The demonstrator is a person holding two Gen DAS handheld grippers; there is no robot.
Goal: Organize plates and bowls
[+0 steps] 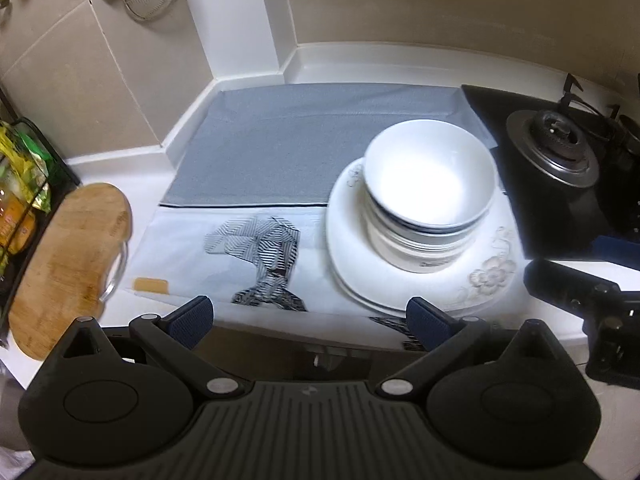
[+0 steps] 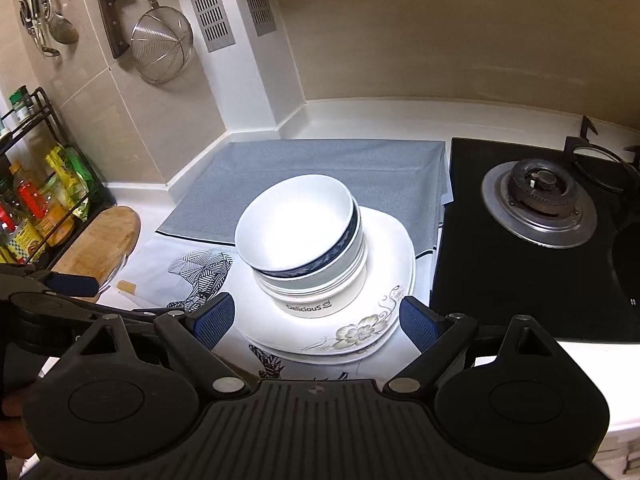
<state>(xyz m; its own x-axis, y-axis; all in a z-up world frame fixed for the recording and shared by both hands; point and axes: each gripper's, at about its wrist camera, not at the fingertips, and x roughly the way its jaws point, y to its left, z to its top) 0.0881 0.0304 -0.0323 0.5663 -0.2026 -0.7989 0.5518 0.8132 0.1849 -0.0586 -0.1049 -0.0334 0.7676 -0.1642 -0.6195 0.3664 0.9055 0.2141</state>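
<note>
A stack of white bowls [image 1: 430, 184] [image 2: 296, 228], one with a dark blue band, stands on stacked white flower-patterned plates [image 1: 492, 272] [image 2: 360, 332] on the counter mat. My left gripper [image 1: 308, 318] is open and empty, near the counter's front edge, left of the plates. My right gripper [image 2: 316, 322] is open and empty, its fingers standing either side of the plates' near edge, just in front of the bowls. The right gripper's body shows at the right of the left wrist view [image 1: 580, 300]; the left gripper shows at the left of the right wrist view [image 2: 68, 284].
A grey and white patterned mat [image 1: 280, 140] [image 2: 320, 160] covers the counter. A black gas hob with burner [image 1: 560, 148] [image 2: 540, 200] lies right. A wooden board [image 1: 68, 264] [image 2: 100, 244] and a rack of bottles [image 2: 36, 208] stand left. A strainer [image 2: 160, 44] hangs on the wall.
</note>
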